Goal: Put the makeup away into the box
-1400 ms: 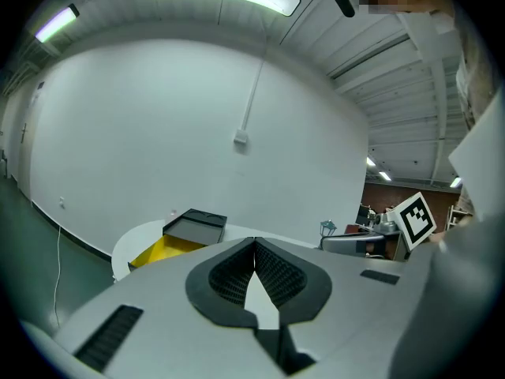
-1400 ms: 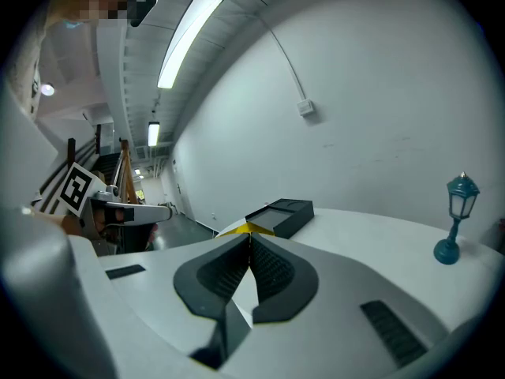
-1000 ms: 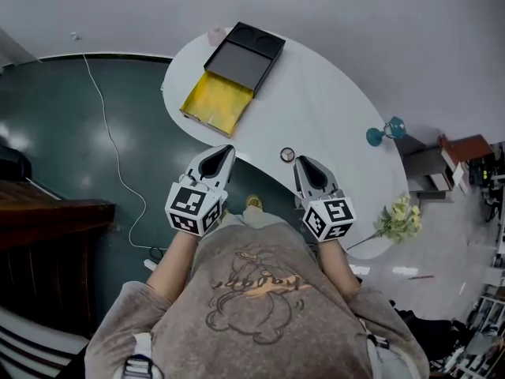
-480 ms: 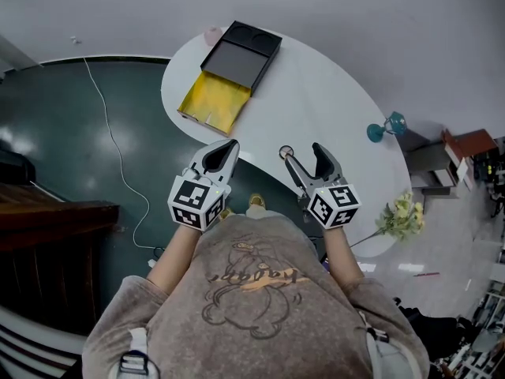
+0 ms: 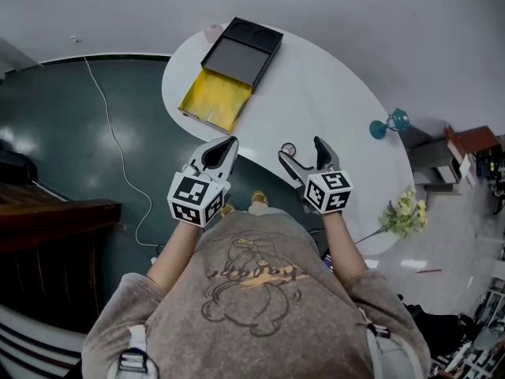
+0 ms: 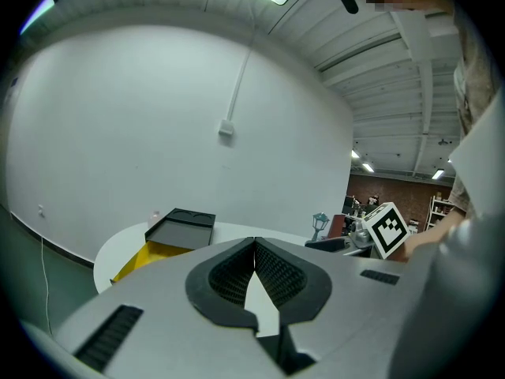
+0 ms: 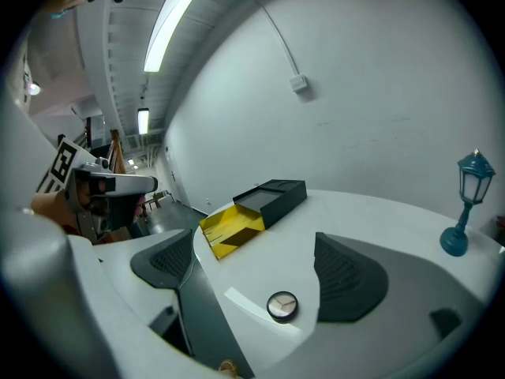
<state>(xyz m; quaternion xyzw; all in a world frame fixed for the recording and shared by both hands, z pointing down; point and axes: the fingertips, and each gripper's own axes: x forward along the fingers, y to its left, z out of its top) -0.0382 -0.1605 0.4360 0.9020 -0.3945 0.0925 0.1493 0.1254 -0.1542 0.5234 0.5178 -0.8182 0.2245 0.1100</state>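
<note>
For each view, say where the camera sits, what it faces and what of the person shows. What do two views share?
Head view: on the head, facing down at the table; left gripper, right gripper, arms, torso show.
Left gripper view: on it, facing the box over shut jaws.
Right gripper view: on it, facing the compact between opening jaws.
Shared: all show the box.
</note>
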